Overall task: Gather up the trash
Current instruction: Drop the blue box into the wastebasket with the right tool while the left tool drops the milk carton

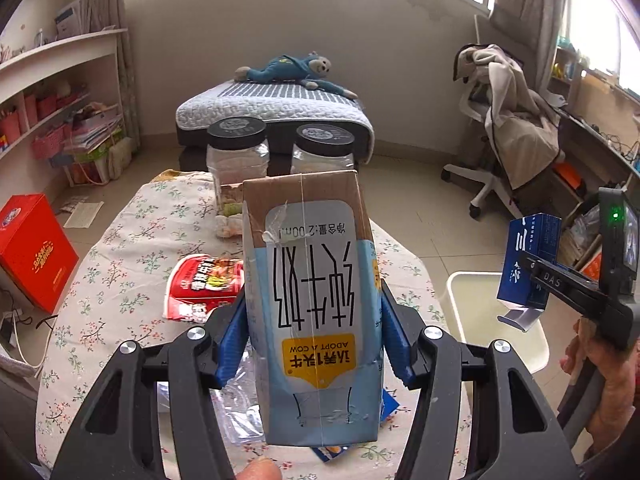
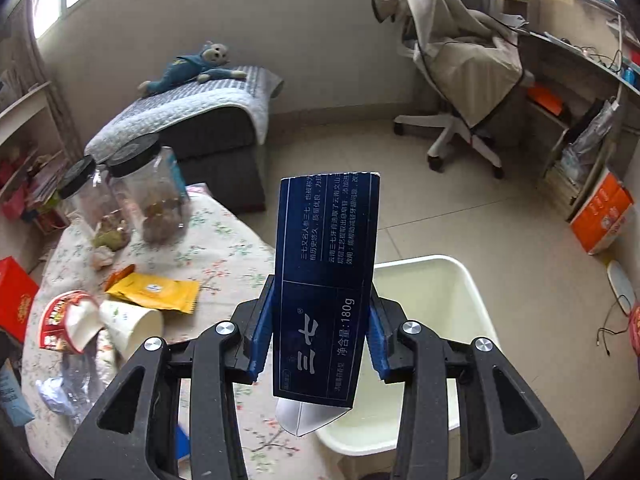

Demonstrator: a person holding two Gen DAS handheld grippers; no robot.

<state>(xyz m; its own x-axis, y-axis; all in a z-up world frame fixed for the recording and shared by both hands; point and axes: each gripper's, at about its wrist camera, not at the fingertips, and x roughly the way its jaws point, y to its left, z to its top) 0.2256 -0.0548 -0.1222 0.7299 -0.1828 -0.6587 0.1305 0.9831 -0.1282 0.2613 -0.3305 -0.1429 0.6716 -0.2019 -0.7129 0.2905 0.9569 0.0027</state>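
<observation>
My left gripper (image 1: 314, 320) is shut on a light-blue milk carton (image 1: 316, 308), held upside down above the floral table (image 1: 116, 248). My right gripper (image 2: 322, 320) is shut on a dark-blue toothpaste box (image 2: 326, 280), held over the near left rim of the white bin (image 2: 448, 276). In the left wrist view the right gripper (image 1: 560, 280) with the blue box (image 1: 526, 260) hangs over the bin (image 1: 472, 300). Trash on the table: a red noodle cup (image 2: 64, 324), a paper cup (image 2: 132, 324), a yellow packet (image 2: 156, 290), crumpled clear plastic (image 2: 68, 392).
Two clear jars with black lids (image 1: 237, 160) stand at the table's far end. A low bed with a plush toy (image 1: 276, 100) is behind. An office chair draped in cloth (image 2: 460, 80) and a desk (image 2: 592, 64) stand at right. A red box (image 1: 32, 252) stands left.
</observation>
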